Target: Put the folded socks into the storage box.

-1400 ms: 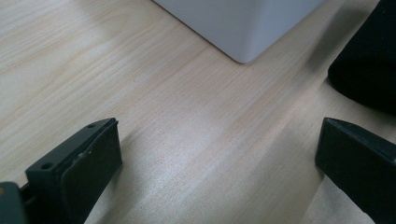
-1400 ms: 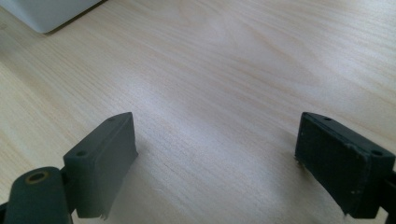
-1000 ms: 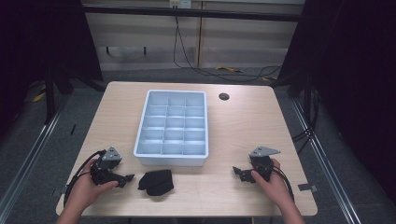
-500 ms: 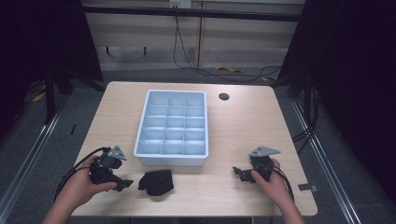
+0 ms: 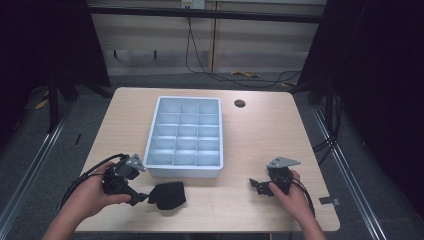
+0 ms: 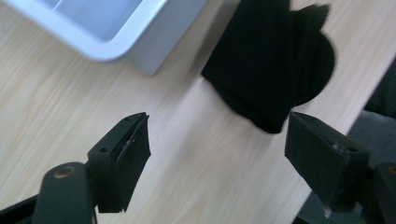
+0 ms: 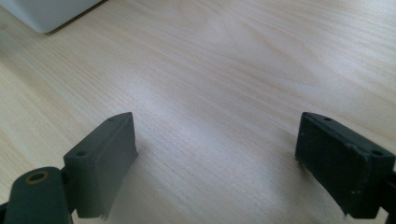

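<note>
High view shows the left gripper (image 5: 139, 196) at the near left of the pale wooden table (image 5: 260, 135), its tips just beside a folded black cloth bundle (image 5: 168, 195) that lies on the wood close to the near wall of a light grey plastic tray with many square compartments (image 5: 186, 136). Left gripper view looks along that tool: its jaws stand wide apart with nothing between them, and the black cloth bundle (image 6: 275, 65) lies ahead of them, nearer the right-hand jaw, apart from both. The step in hand looks like the approach for a first grasp. I judge the next move to be a short advance that brings the cloth between the jaws, low to the wood, then a close on the thick folded part so the soft bundle does not slip or unfold.

Right gripper (image 5: 260, 186) rests at the near right of the table, well apart from the cloth; right gripper view has its jaws wide open over bare wood, holding nothing.

Around the work, a corner of the tray (image 6: 121, 37) sits just beside the cloth and could catch the far jaw on the way in. A small dark round hole (image 5: 240, 103) lies in the table past the tray, out of the way. The tray's compartments look empty.
</note>
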Tool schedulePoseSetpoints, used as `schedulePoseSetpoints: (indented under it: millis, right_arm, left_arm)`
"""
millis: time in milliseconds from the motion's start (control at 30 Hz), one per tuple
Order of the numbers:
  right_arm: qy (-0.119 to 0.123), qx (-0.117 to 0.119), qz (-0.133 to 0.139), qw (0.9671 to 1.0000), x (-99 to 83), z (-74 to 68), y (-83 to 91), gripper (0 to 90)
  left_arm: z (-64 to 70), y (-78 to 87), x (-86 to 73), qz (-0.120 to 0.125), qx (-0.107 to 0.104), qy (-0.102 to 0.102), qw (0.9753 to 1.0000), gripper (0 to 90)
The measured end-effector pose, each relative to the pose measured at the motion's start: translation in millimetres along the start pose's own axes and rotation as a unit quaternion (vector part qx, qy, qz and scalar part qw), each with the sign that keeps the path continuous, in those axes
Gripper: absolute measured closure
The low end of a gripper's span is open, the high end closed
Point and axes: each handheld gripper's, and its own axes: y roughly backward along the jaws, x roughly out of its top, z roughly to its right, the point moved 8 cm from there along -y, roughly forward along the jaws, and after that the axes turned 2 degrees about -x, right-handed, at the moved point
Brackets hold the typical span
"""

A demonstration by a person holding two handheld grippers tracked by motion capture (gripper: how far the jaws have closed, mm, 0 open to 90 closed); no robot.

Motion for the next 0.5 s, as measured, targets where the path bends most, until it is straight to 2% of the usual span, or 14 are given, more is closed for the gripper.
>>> schedulePoseSetpoints:
  millis: [67,167,500]
  right_arm:
    - [0.0,0.0,0.0,1.0,-0.1,-0.1,0.0,11.8]
    - [0.0,0.001,0.0,1.0,0.0,-0.2,0.0,11.8]
    - [0.0,0.0,0.0,1.0,-0.1,-0.1,0.1,11.8]
  left_arm:
    - [4.8,-4.6,5.4,-0.016,-0.006,-0.01,0.9998,23.4]
    - [8.5,-7.8,9.6,-0.024,-0.011,-0.017,0.9995,23.5]
    - [22.2,-19.6,25.0,-0.037,-0.027,-0.038,0.9982,26.0]
